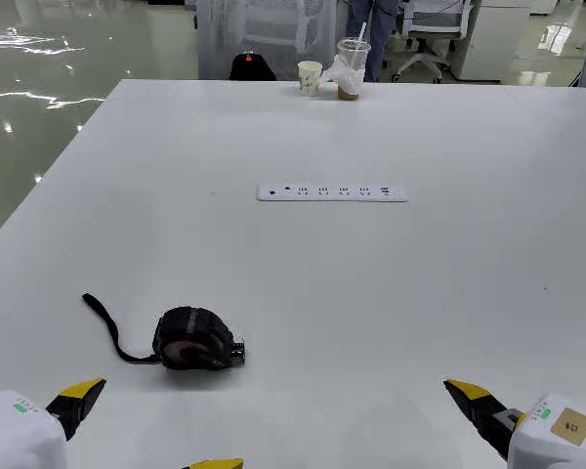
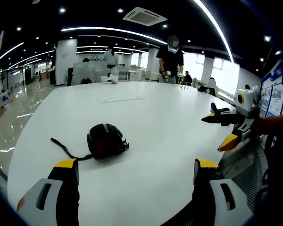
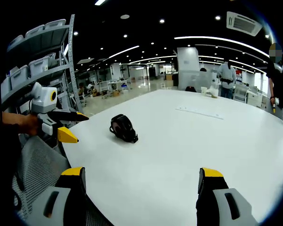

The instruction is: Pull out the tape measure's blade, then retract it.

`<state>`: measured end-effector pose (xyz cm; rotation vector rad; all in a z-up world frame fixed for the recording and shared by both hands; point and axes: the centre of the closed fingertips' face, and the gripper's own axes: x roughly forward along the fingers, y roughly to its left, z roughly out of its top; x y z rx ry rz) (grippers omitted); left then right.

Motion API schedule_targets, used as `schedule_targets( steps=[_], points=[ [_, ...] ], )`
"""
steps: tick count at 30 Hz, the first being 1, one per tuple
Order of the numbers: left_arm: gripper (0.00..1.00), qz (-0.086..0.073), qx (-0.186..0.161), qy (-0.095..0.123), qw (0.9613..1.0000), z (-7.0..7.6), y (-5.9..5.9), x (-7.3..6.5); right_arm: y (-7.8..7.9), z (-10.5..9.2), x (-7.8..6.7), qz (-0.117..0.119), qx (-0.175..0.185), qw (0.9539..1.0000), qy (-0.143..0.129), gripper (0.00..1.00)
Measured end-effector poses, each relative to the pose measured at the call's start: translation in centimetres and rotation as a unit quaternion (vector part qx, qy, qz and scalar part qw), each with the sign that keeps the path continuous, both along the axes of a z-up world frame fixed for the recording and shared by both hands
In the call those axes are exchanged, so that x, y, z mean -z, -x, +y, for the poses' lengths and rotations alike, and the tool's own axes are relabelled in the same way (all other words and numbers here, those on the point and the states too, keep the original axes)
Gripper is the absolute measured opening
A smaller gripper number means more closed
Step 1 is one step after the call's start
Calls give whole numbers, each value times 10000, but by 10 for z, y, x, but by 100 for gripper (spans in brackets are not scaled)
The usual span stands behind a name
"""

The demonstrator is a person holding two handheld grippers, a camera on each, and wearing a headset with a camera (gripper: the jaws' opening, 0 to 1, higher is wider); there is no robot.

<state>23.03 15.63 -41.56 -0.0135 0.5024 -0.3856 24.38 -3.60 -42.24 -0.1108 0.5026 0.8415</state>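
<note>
My left gripper (image 2: 135, 165) and right gripper (image 3: 140, 173) wide open, gripping nothing, tape measure (image 1: 197, 339) untouched on the table (image 1: 391, 293) (strap (image 1: 107, 327) trailing), both grippers partly cut off in head view.

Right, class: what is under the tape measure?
The tape measure rests on the bare white table, its black strap trailing beside it. Its underside, and the table directly beneath, are covered by its body.
</note>
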Motion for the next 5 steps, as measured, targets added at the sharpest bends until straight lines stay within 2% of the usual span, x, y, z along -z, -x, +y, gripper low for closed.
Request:
schedule_targets(
  steps=[5],
  points=[
    [99, -25, 24, -62, 10000, 0, 1, 0, 0, -1, -1, 6, 1, 10000, -11, 99]
  ],
)
